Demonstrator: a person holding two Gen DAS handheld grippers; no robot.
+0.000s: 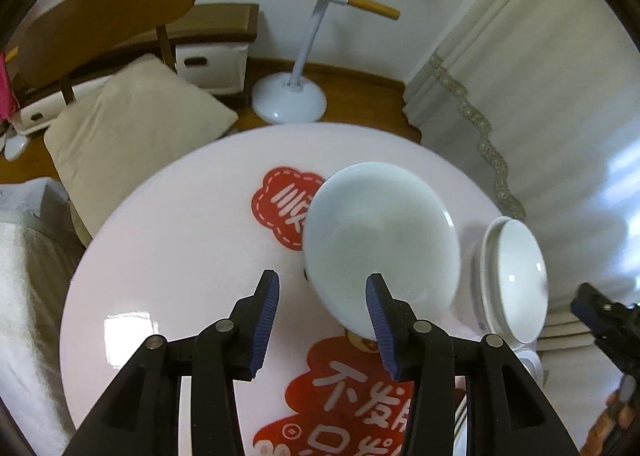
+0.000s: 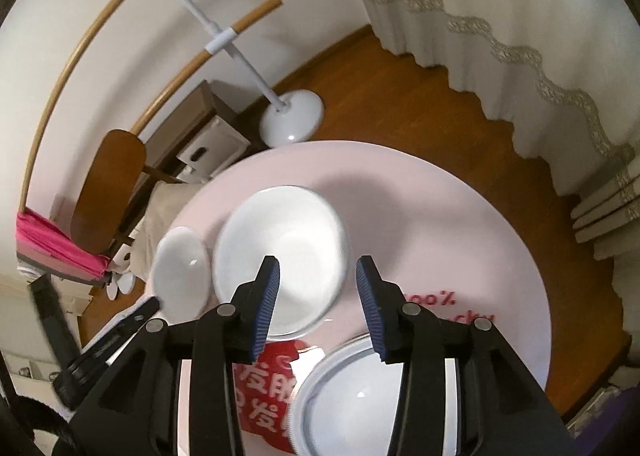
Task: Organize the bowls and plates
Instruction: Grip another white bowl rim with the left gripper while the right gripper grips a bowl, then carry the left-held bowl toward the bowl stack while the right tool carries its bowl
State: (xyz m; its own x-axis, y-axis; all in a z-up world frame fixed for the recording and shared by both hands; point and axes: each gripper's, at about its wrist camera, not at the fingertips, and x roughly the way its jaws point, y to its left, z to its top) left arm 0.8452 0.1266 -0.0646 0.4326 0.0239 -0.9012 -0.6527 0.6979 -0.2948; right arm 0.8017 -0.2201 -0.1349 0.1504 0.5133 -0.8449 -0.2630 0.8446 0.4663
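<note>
Take the round pink table (image 1: pixel 168 256) as your landmark. Your left gripper (image 1: pixel 322 320) hangs over its middle, jaws partly apart with nothing between them; the right-hand pad overlaps the near rim of the big plate (image 1: pixel 380 248) in the left wrist view, but I cannot tell whether it touches. That plate sits near the table's centre, half covering a red sticker (image 1: pixel 280 200). Just beside it, toward the table's edge by the curtain (image 1: pixel 540 96), stands a bowl (image 1: pixel 520 272) set in another dish.

Your right gripper (image 2: pixel 318 308) is also partly open and holds nothing (both sets of pads are bare). From its camera, the plate (image 2: pixel 288 248) lies just beyond the fingertips, and a small bowl (image 2: pixel 182 268) sits just beside it, by the table's edge nearest the chair (image 2: pixel 108 192). A third dish (image 2: pixel 352 400) rests on the near part of the table, under the right gripper.
</note>
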